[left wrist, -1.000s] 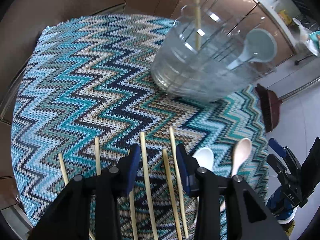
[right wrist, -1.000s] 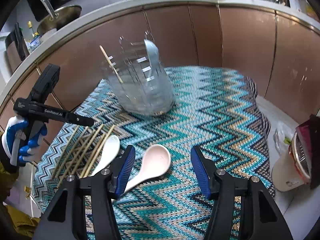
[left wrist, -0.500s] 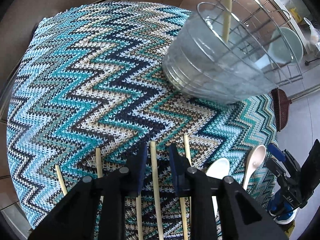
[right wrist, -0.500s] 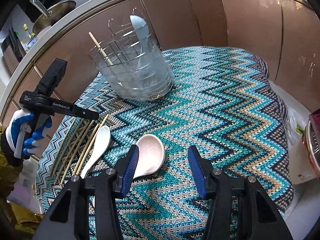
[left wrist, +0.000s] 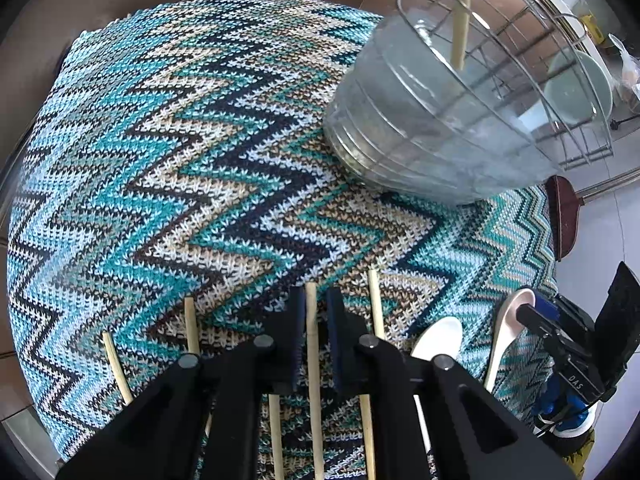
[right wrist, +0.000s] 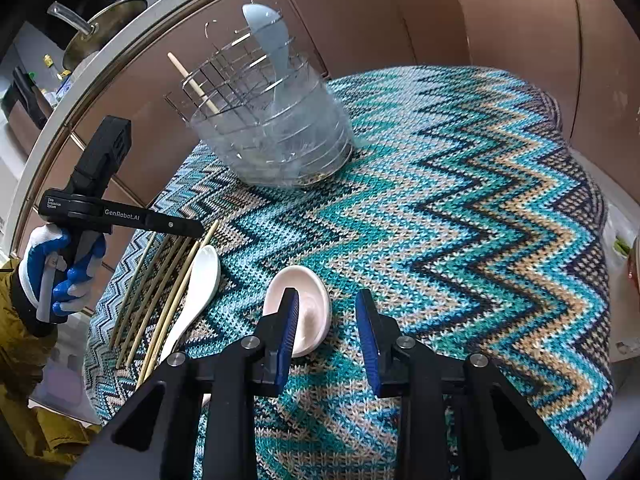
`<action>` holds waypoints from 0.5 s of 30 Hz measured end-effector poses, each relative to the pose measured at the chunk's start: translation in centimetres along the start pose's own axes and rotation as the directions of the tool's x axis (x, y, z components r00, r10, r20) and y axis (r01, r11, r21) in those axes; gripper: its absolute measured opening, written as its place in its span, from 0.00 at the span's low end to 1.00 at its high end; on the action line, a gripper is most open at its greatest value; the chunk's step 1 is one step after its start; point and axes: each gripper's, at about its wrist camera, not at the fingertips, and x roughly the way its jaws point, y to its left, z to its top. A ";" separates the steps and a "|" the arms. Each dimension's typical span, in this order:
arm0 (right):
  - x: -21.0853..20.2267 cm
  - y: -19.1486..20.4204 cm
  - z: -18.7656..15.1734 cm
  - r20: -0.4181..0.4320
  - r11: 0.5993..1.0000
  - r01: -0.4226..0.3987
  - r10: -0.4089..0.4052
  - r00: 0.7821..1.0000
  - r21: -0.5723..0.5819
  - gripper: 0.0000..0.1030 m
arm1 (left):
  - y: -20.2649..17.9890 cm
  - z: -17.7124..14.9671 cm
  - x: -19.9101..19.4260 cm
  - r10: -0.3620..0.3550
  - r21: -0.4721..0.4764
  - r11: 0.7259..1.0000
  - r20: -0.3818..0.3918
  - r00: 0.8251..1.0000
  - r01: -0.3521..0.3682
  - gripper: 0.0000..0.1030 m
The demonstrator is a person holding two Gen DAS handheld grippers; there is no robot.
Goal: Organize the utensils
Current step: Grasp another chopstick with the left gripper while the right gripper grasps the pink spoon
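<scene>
A clear utensil holder [left wrist: 448, 120] with a wire divider stands on the zigzag cloth [left wrist: 180, 168]; it holds one chopstick [left wrist: 460, 12] and a pale blue spoon [right wrist: 272, 44]. Several wooden chopsticks [right wrist: 160, 292] lie in a row at the cloth's near edge. My left gripper [left wrist: 312, 320] is nearly shut around one chopstick [left wrist: 313, 360], its pads close on both sides. Two white spoons lie beside them [left wrist: 436, 336] [left wrist: 508, 328]. My right gripper [right wrist: 328, 316] is open over one white spoon's bowl [right wrist: 308, 308]; its left finger overlaps the bowl.
Brown cabinet fronts [right wrist: 500, 16] curve behind the table. A counter with a pan [right wrist: 100, 28] runs above them. A broom head [left wrist: 564, 220] lies on the floor past the table edge. A cup and bags [right wrist: 624, 264] sit at the right.
My left gripper has closed in from open onto one chopstick and moved toward the holder. My right gripper has moved forward over the white spoon's bowl and narrowed a little.
</scene>
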 end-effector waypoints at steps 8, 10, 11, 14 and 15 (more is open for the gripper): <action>0.8 0.5 0.1 -0.022 1.000 -0.014 0.014 1.000 -0.020 0.09 | 0.3 -0.4 -0.4 -0.014 -0.018 1.000 0.023 1.000 0.014 0.05; 0.4 0.9 0.0 -0.010 1.000 -0.012 0.012 1.000 -0.028 0.07 | 0.2 -0.8 -1.0 -0.016 -0.010 1.000 0.038 0.999 0.017 0.05; 0.2 1.1 0.0 -0.002 0.999 -0.008 0.008 1.000 -0.032 0.07 | 0.0 -1.0 -1.4 -0.016 -0.004 1.000 0.049 0.999 0.016 0.05; -1.1 1.9 -0.2 0.031 0.999 0.010 -0.008 0.999 -0.052 0.07 | -0.3 -1.7 -3.1 -0.020 0.013 1.000 0.093 0.995 0.018 0.05; -1.6 2.3 -0.3 0.042 0.998 0.016 -0.013 0.999 -0.059 0.07 | -0.4 -2.0 -3.8 -0.023 0.020 1.000 0.114 0.993 0.021 0.05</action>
